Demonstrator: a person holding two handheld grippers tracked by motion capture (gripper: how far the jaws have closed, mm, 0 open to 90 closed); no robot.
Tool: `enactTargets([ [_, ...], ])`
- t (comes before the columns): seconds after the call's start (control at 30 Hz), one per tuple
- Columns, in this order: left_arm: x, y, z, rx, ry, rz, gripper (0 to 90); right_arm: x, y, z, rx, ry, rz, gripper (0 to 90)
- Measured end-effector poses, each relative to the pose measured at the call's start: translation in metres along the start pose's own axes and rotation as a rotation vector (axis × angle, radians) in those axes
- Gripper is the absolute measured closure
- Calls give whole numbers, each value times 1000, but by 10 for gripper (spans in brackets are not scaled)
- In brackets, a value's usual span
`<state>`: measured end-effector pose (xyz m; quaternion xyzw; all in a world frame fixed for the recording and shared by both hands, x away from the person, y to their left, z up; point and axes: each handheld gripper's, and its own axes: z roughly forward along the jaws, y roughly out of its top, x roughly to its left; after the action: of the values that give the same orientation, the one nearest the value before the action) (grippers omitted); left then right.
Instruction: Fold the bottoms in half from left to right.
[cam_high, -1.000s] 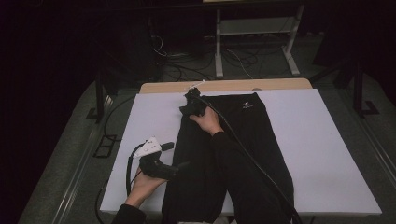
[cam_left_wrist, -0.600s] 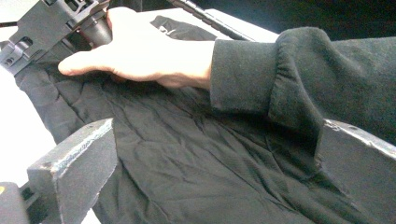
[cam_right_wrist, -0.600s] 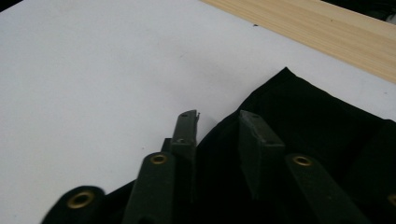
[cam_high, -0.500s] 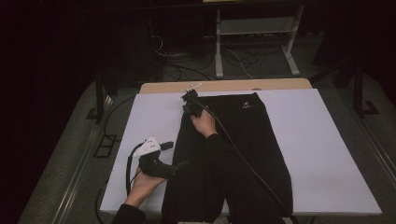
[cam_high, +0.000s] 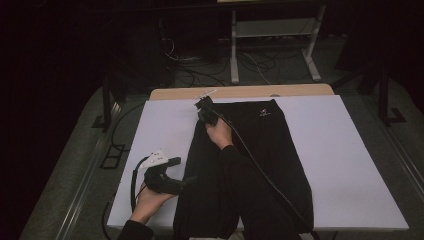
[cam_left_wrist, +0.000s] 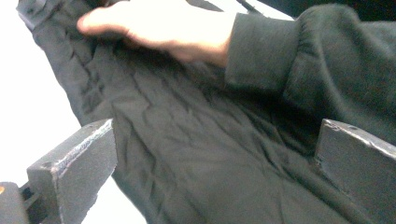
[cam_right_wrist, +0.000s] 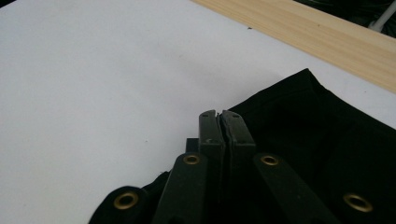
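Left gripper (cam_high: 187, 181), at seven o'clock on the white rectangular table cover (cam_high: 350, 165), has its jaws spread wide at the near left edge of the black fabric trousers (cam_high: 270, 165), pinching nothing. Right gripper (cam_right_wrist: 219, 116), at twelve o'clock, has just closed its jaws together at the trousers' far left waist corner; whether cloth is caught between them cannot be told. Trousers lie flat mid-table, long axis six to twelve, waistband toward the light wooden table edge (cam_high: 240, 92).

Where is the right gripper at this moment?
In the high view the right gripper is at the far left corner of the black trousers, near the wooden table edge, its jaws closed.
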<state>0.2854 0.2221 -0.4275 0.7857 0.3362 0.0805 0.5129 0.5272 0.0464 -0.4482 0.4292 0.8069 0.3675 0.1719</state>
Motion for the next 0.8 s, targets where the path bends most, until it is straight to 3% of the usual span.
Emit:
enactTargets([
  [0.23, -4, -7, -13, 35, 24, 12, 0, 1, 1, -6, -23, 32, 29, 860],
  [0.47, -9, -14, -27, 39, 43, 17, 0, 8, 2, -12, -41, 48, 21, 860],
  [0.7, -14, -19, -33, 73, 18, 37, 1, 15, 1, -14, -41, 49, -1, 860],
  [0.8, -18, -24, -36, 107, 8, 65, 1, 18, -2, -14, -46, 47, -9, 860],
])
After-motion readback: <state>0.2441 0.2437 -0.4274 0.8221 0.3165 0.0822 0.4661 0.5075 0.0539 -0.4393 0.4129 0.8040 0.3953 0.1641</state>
